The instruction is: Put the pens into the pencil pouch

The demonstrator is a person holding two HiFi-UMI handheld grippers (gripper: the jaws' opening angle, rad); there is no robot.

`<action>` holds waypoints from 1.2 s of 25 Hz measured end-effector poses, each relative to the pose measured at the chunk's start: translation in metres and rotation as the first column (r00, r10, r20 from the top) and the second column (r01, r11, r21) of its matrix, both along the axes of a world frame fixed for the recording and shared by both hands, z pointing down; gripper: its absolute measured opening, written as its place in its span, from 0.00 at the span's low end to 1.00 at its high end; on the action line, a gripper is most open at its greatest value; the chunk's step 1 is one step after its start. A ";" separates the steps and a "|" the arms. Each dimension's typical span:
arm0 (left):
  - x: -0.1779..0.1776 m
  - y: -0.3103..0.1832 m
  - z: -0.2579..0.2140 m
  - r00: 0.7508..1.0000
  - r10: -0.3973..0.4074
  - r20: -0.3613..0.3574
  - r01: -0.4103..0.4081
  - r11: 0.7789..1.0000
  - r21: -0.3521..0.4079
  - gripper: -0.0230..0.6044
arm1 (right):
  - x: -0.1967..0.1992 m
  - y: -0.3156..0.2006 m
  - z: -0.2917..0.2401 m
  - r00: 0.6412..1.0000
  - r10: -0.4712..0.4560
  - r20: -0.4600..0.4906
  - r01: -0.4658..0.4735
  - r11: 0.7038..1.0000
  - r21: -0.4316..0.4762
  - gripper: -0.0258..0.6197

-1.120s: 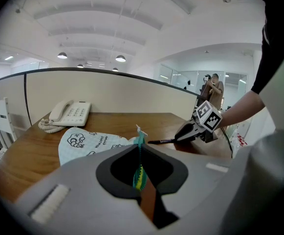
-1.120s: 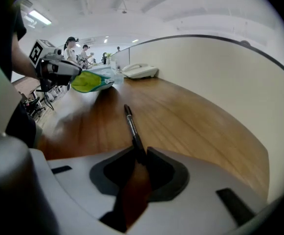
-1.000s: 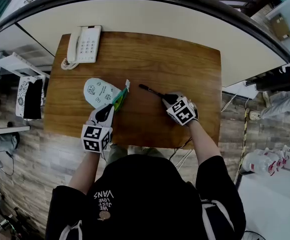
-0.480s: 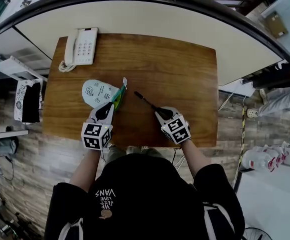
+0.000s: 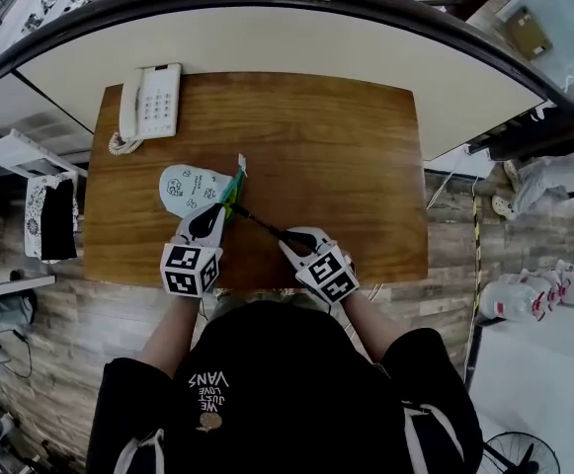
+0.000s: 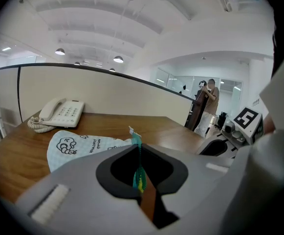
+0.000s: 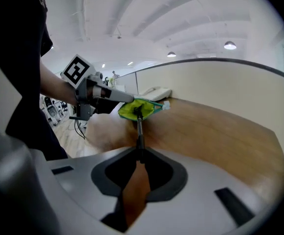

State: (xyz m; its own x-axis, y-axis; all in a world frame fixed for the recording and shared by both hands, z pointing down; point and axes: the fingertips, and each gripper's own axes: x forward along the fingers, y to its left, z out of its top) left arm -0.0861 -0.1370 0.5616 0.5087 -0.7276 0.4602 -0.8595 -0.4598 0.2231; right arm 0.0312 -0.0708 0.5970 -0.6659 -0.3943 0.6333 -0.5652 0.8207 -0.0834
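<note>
A pale blue printed pencil pouch [image 5: 190, 188] lies on the wooden table [image 5: 346, 156]. My left gripper [image 5: 221, 208] is shut on the green zip edge [image 6: 138, 164] of the pouch [image 6: 78, 145] and holds its mouth up. The yellow-green mouth [image 7: 139, 108] gapes open in the right gripper view. My right gripper [image 5: 286, 237] is shut on a thin black pen [image 5: 257, 221]; its jaws have just closed a little more on it. The pen [image 7: 139, 129] points from the right gripper [image 7: 138, 156] at the pouch, and its tip is at the opening beside the left gripper [image 7: 101, 93].
A white desk telephone [image 5: 148, 102] with a coiled cord stands at the table's far left corner. A curved partition [image 5: 296, 28] runs behind the table. The table's front edge [image 5: 267, 284] is close to my body. A person [image 6: 207, 99] stands far off.
My right gripper has carried the pen leftward across the table, from the middle to the pouch's mouth. The left gripper has kept its hold on the pouch's edge.
</note>
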 end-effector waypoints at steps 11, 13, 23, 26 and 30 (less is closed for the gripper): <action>-0.004 0.016 0.001 0.998 0.064 -0.025 -0.064 0.998 -0.011 0.08 | -0.078 -0.020 -0.010 0.983 -0.152 -0.104 0.159 0.985 0.063 0.14; -0.004 0.018 0.000 0.997 0.078 -0.029 -0.078 0.997 -0.008 0.08 | -0.091 -0.024 -0.009 0.980 -0.168 -0.106 0.175 0.982 0.065 0.14; -0.011 0.019 -0.009 0.992 0.107 -0.073 -0.107 0.994 0.002 0.08 | -0.134 -0.041 -0.008 0.980 -0.184 -0.075 0.189 0.980 0.069 0.14; -0.016 0.018 -0.010 0.991 0.108 -0.077 -0.108 0.994 0.000 0.08 | -0.140 -0.045 -0.006 0.986 -0.161 -0.049 0.164 0.985 0.055 0.14; -0.021 0.016 -0.011 0.989 0.126 -0.083 -0.126 0.992 0.004 0.08 | -0.146 -0.045 -0.005 0.992 -0.128 0.006 0.128 0.991 0.027 0.17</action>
State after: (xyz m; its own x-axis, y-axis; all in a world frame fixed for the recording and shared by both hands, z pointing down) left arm -0.1069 -0.1211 0.5510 0.6326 -0.6549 0.4135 -0.7734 -0.5631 0.2913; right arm -0.1146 -0.1160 0.5916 -0.7166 -0.3224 0.6185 -0.4550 0.8882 -0.0642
